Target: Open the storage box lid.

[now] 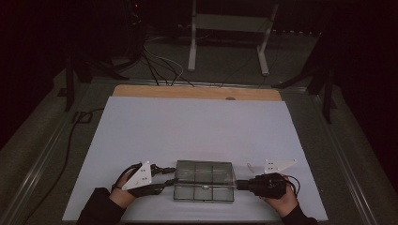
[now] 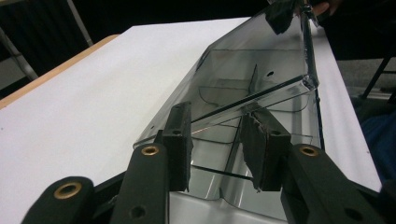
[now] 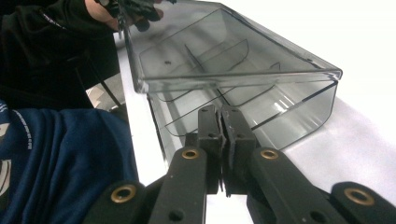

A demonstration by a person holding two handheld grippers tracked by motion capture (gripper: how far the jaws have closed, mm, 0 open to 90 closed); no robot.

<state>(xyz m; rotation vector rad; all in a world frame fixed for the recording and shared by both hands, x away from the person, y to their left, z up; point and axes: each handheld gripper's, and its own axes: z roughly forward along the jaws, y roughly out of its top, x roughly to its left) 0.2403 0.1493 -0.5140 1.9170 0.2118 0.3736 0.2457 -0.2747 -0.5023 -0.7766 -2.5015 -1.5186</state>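
Note:
A clear smoky plastic box (image 1: 204,180) with inner dividers lies near the table's front edge, its lid (image 2: 243,60) raised a little above the base (image 3: 299,112). My left gripper (image 1: 171,176) is at the box's left end. In the left gripper view its jaws (image 2: 219,140) stand apart, straddling that end of the base, and the pads (image 2: 180,144) do not press on it. My right gripper (image 1: 238,184) is at the right end, shut, its tips (image 3: 222,116) against the base's end wall under the lid. Whether a thin edge is pinched I cannot tell.
The box rests on a white sheet (image 1: 187,126) over a wooden table (image 1: 197,91). A small pale object (image 1: 250,166) lies just beyond the right gripper. A white metal stand (image 1: 230,33) and cables (image 1: 159,65) are on the floor behind.

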